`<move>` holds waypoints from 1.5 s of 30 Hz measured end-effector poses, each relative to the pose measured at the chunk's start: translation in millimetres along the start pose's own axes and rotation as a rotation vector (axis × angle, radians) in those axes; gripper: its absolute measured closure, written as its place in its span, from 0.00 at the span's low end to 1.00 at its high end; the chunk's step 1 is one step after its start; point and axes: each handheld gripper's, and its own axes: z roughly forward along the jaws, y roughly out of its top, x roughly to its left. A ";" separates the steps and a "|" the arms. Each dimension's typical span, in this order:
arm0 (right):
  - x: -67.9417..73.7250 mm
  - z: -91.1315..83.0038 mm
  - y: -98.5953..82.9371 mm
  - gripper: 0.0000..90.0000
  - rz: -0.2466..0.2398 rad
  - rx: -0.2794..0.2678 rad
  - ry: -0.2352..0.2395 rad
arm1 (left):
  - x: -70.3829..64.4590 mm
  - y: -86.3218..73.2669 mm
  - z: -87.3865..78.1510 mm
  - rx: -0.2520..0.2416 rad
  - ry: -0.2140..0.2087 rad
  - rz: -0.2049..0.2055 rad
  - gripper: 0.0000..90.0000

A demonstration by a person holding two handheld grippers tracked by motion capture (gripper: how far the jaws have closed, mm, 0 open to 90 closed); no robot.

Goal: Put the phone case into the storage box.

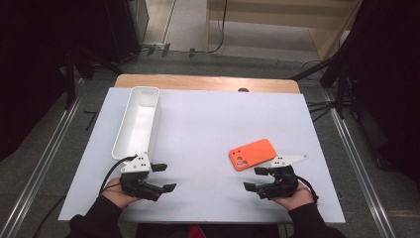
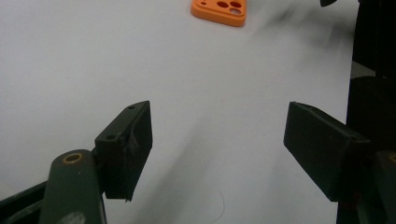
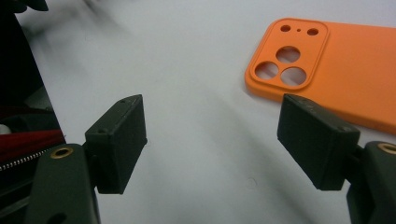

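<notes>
An orange phone case (image 1: pixel 252 153) lies flat on the white table (image 1: pixel 208 124), right of centre, camera cut-outs toward the near left. It shows close up in the right gripper view (image 3: pixel 336 70) and far off in the left gripper view (image 2: pixel 219 10). My right gripper (image 1: pixel 256 178) rests near the front edge just below the case, open, nothing between its jaws (image 3: pixel 212 140). My left gripper (image 1: pixel 163 177) sits at the front left, open and empty (image 2: pixel 217 144), pointing right toward the case.
A long white bin (image 1: pixel 138 121) stands on the table's left side, just beyond my left gripper. A wooden strip (image 1: pixel 208 82) runs along the far edge. Metal rails and dark stands flank the table on the floor.
</notes>
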 end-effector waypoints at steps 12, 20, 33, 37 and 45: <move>-1.0 -1.1 -0.3 0.26 0.001 0.009 -0.003 | 0.0 0.0 0.0 -0.001 -0.003 0.000 0.26; -3.8 -7.2 -0.3 0.26 0.005 0.005 -0.011 | 0.2 0.0 0.0 -0.002 -0.005 -0.002 0.26; -0.7 -13.6 1.5 0.26 -0.010 0.026 -0.037 | 0.6 0.1 0.4 -0.002 -0.007 -0.005 0.26; -0.9 -13.9 1.9 0.26 -0.009 0.028 -0.037 | 0.6 0.1 0.6 -0.002 -0.007 -0.005 0.26; -5.4 -19.1 4.2 0.26 -0.007 0.019 -0.054 | 0.2 0.1 1.2 -0.003 -0.009 -0.007 0.26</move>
